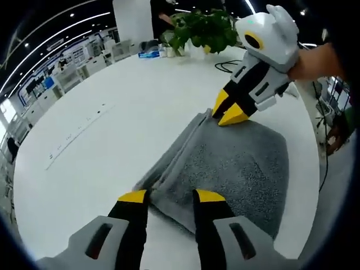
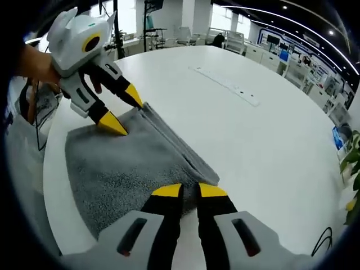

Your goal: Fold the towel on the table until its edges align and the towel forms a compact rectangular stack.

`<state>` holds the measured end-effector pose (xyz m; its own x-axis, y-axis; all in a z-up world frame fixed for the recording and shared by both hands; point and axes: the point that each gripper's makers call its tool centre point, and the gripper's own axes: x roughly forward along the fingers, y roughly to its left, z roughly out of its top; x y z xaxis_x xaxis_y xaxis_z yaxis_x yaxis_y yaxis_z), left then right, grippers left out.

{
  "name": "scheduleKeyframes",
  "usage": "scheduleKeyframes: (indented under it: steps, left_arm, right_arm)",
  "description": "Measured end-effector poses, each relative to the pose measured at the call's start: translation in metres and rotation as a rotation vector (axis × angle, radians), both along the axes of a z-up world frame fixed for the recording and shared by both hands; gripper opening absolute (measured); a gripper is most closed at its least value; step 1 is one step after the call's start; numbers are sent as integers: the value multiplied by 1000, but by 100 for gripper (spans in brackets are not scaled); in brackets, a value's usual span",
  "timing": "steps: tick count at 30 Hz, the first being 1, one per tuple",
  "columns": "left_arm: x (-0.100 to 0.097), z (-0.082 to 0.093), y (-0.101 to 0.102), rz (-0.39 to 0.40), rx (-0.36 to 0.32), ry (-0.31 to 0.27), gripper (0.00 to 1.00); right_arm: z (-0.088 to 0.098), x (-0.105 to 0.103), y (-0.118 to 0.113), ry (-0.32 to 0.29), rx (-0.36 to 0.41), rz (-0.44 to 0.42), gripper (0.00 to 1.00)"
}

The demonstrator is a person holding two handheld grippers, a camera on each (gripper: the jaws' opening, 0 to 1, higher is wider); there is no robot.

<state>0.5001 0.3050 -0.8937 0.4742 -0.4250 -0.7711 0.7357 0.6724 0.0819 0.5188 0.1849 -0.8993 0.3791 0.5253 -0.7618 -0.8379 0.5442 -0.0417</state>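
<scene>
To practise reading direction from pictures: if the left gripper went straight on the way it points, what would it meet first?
The towel: the left gripper has its jaws open at its near edge. Beyond lies the right gripper, though depth is unclear.

Your grey towel (image 1: 236, 163) (image 2: 121, 169) lies flat on the white surface (image 1: 112, 129) (image 2: 253, 135), close to its curved edge. It is folded into a rough rectangle with a nubby top face. One long side shows stacked layers in a thick ridge; the edges there are not quite flush.
</scene>
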Motion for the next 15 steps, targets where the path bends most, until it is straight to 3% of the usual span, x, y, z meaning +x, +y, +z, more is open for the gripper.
scheduleKeyframes:
  steps: [4,7,10,13,15]
  left_arm:
    - [2,-5,1,56,-51,30,32]
    - [2,-2,1,62,-50,34,32]
    - [1,7,3,66,-50,3,33]
    - [-3,20,2,90,-107,-35,34]
    - [-8,23,1,89,-125,-37,34]
  right_arm:
    - [-2,1,-1,3,19,-20,8]
    - [2,0,-2,-12,32,-27,8]
    - [12,-2,-2,-30,55,-29,11]
    - [25,-9,0,-61,107,-32,18]
    - [27,-16,0,-64,112,-23,17]
